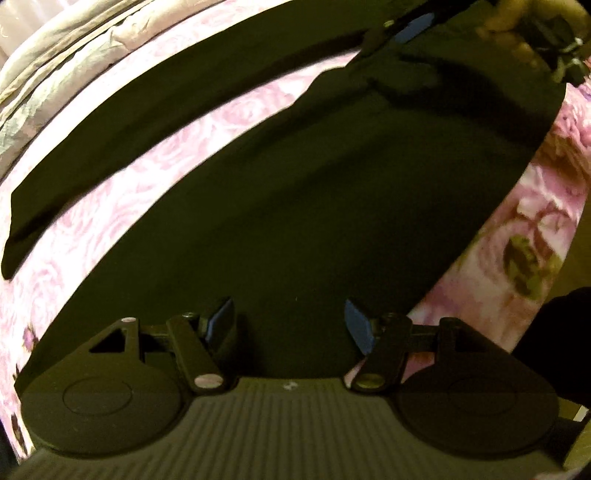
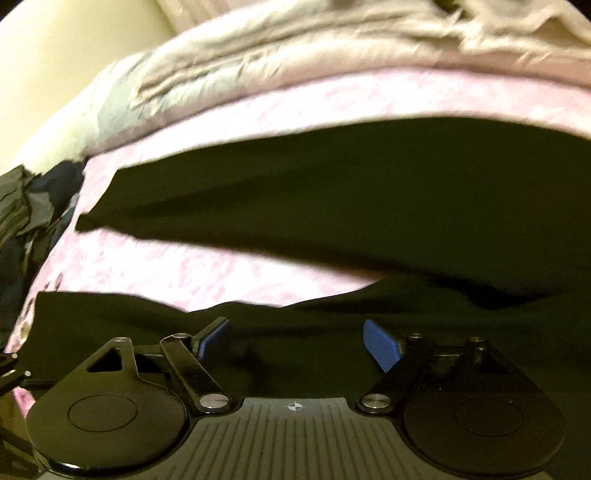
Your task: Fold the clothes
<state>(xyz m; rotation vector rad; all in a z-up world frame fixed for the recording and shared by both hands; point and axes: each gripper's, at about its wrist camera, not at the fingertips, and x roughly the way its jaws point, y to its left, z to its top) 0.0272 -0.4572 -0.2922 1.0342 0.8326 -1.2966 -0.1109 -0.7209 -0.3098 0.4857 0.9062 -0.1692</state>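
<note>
A black long-sleeved garment point(image 1: 303, 192) lies flat on a pink rose-print bed cover point(image 1: 122, 206). One sleeve point(image 1: 155, 110) stretches away to the left. My left gripper point(image 1: 289, 319) is open and empty, low over the garment's body near its hem. In the right wrist view the same garment point(image 2: 369, 192) spreads across the bed, with a sleeve end point(image 2: 110, 206) pointing left. My right gripper point(image 2: 297, 341) is open and empty just above the black cloth. The right gripper also shows in the left wrist view point(image 1: 413, 26) at the far top, over the garment.
A grey-beige quilt point(image 2: 229, 81) is bunched along the far side of the bed, also in the left wrist view point(image 1: 55, 81). A heap of dark clothes point(image 2: 29, 214) lies at the left edge. The bed's edge point(image 1: 554, 206) runs down the right.
</note>
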